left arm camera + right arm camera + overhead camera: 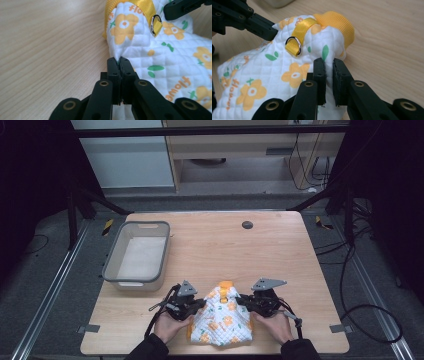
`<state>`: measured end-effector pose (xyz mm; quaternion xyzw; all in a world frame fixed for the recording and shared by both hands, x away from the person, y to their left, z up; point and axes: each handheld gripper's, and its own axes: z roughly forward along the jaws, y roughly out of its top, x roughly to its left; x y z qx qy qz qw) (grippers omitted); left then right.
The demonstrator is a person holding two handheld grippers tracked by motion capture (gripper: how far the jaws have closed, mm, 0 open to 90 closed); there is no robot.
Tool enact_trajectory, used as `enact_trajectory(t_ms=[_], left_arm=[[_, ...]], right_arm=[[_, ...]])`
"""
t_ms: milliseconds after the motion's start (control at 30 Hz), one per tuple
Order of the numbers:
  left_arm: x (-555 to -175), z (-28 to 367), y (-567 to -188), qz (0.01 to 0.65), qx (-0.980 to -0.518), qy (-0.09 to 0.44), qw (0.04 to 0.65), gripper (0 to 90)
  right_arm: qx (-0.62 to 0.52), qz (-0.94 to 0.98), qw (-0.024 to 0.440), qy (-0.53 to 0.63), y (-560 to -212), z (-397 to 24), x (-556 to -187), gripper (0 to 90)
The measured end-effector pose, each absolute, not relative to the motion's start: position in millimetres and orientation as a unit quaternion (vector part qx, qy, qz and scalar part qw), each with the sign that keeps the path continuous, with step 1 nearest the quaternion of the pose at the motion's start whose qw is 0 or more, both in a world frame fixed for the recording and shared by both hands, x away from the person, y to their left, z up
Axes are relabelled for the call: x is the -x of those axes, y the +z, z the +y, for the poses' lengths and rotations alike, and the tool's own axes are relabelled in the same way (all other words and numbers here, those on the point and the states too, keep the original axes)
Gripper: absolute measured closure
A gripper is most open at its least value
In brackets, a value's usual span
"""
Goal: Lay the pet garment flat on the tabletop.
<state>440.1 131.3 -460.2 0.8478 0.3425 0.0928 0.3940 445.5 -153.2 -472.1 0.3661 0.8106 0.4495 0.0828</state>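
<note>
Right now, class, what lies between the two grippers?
The quilted flower-print garment lies between them on the table in the high view. The left gripper and right gripper each pinch a fold of it at opposite sides.

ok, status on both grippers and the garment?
Left gripper shut on quilted flower-print garment, pinching its edge. Right gripper shut on the opposite side near the orange collar. Garment on the table; grey bin sits apart, nothing in the way.

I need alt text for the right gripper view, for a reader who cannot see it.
The right gripper pinches a fold of a white quilted garment with orange flowers, lying on a wooden table. A yellow strap with a metal ring crosses the garment below its orange collar.
</note>
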Motion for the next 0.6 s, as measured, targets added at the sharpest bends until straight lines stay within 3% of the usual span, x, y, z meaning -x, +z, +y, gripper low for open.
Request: enact_trajectory(t_ms=[433,600], left_arm=[[-423.3,139.2,-393.9,0.306,-0.819,0.150,0.462,89.1],[-436.5,138.0,-379.2,0.315,-0.804,0.167,0.476,89.0]], right_arm=[[-0.324,0.775,0.139,0.524,-413.7,-162.5,-428.5,81.8],[-0.337,0.754,0.165,0.540,-393.8,-157.6,-450.4,81.8]])
